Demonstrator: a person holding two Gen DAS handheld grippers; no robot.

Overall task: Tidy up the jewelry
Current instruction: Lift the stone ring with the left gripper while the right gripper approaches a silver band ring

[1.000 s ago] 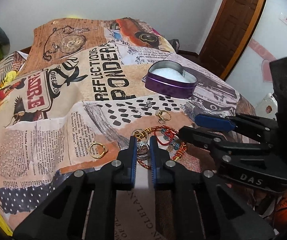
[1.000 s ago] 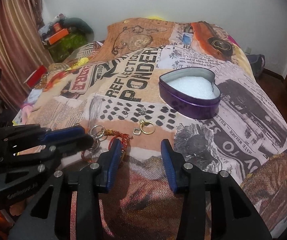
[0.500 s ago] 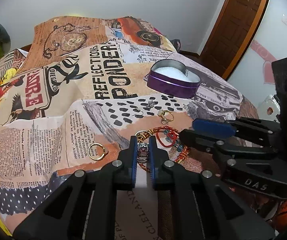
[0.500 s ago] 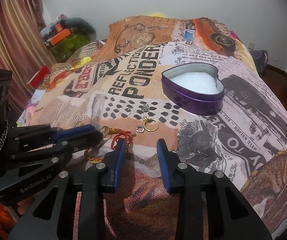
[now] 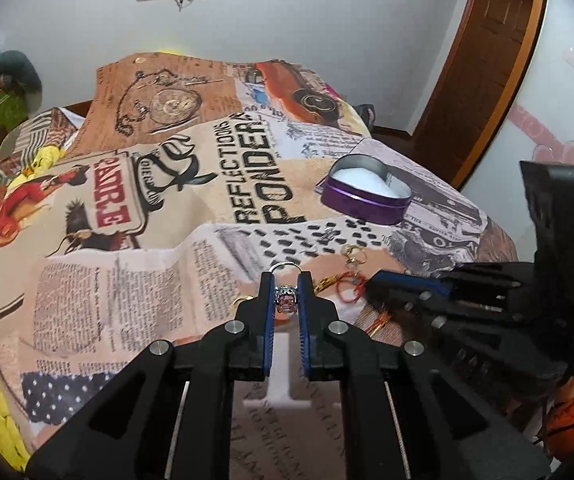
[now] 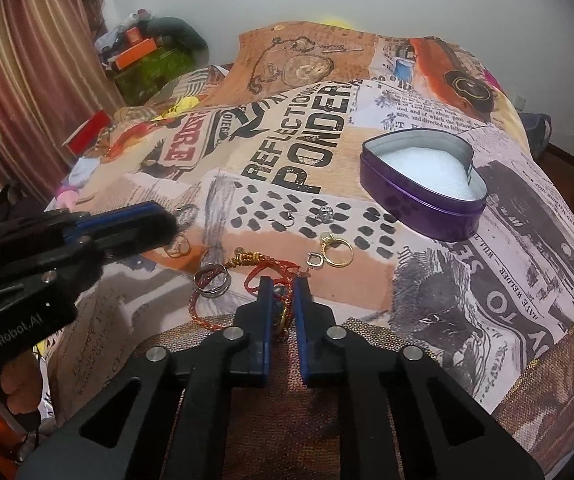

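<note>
**Silver ring in my left tongs, red cord between the right ones**

The bed is covered with a big printed bedspread (image 6: 487,280) with newspaper pictures and the words "REFLECTIONS PONDER". I take the purple heart-shaped tin box (image 6: 423,196) as my landmark; it stands open on the bedspread, and its inside is white.

My left tongs (image 5: 287,286) are closed almost fully on a silver ring with a sparkling stone head (image 5: 285,300). The ring is pinched between the two blue pads, its thin band sticks out past the tips, and it is lifted above the cloth, well in front of the tin and to its left.

My right tongs (image 6: 283,286) are narrowed to a small gap over the red braided cord bracelet with gold beads (image 6: 263,264), which lies on the bedspread in front of the tin. Part of the cord is between the pads, but I cannot tell if they really press it.

A wide dark metal band ring (image 6: 211,281) lies left of the bracelet. A gold ring with a small stone (image 6: 337,252) rests between the bracelet and the tin, with a small square gold earring (image 6: 314,260) touching it. A tiny crystal stud (image 6: 325,213) lies closer to the tin, just beside its front wall.
</note>
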